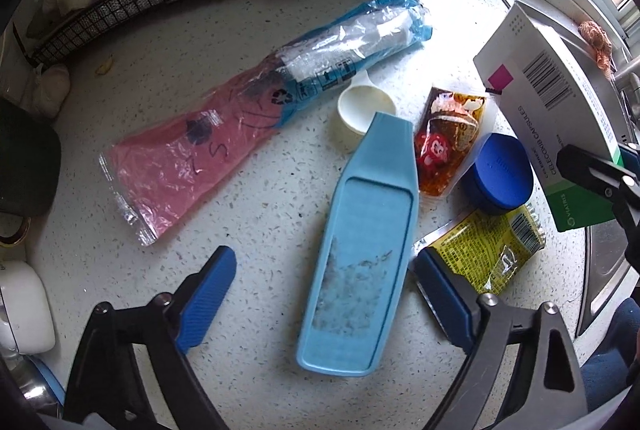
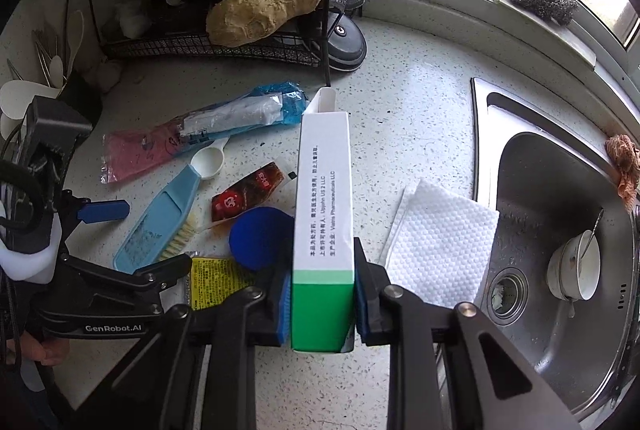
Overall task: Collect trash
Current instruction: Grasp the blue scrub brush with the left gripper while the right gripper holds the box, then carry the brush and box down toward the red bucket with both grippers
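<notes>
My right gripper [image 2: 322, 290] is shut on a white and green medicine box [image 2: 324, 197], held above the counter; the box also shows in the left wrist view [image 1: 560, 101]. My left gripper [image 1: 324, 270] is open and empty, its fingers either side of a light blue brush [image 1: 364, 250] lying bristles down. Trash lies on the speckled counter: a pink and blue plastic wrapper [image 1: 240, 113], a red sauce packet [image 1: 448, 141], a yellow packet [image 1: 488, 250] and a blue round lid [image 1: 500, 177]. The wrapper [image 2: 192, 133], sauce packet [image 2: 248, 193], yellow packet [image 2: 216, 282] and lid [image 2: 260, 238] also show in the right wrist view.
A white scoop [image 1: 360, 113] lies by the brush. A black wire rack [image 2: 240, 9] with ginger stands at the back. A steel sink [image 2: 560, 230] with a cup is at the right, a white paper towel [image 2: 436, 242] beside it.
</notes>
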Action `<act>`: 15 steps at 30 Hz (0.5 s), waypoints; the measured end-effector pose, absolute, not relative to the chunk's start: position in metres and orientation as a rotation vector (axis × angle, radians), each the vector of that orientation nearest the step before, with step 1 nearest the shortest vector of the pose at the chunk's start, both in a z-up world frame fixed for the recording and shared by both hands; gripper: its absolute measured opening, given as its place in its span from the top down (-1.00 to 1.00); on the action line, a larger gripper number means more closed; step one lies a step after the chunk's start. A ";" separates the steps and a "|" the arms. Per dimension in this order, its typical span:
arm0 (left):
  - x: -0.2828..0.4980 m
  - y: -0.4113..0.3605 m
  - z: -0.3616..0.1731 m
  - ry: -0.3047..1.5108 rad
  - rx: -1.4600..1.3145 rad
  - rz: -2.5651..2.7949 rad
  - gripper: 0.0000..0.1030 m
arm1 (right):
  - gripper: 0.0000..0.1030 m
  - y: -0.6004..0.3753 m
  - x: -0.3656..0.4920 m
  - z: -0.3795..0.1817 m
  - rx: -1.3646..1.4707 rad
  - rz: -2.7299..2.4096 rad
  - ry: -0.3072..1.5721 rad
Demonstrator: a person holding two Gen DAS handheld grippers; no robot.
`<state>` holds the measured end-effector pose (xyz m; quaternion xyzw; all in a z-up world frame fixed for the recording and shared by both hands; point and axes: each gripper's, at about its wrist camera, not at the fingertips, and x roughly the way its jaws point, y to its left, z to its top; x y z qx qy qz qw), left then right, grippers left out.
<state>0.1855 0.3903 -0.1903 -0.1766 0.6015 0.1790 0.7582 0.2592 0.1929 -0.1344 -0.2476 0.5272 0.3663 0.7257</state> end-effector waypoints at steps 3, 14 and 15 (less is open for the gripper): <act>0.185 0.391 -0.187 1.310 -0.370 0.417 -0.33 | 0.56 0.190 0.261 -0.137 -0.544 0.796 1.170; 0.165 0.360 -0.149 1.197 -0.403 0.455 0.30 | 0.57 0.167 0.249 -0.103 -0.477 0.885 1.086; 0.163 0.355 -0.143 1.187 -0.411 0.461 0.30 | 0.57 0.163 0.248 -0.099 -0.471 0.891 1.076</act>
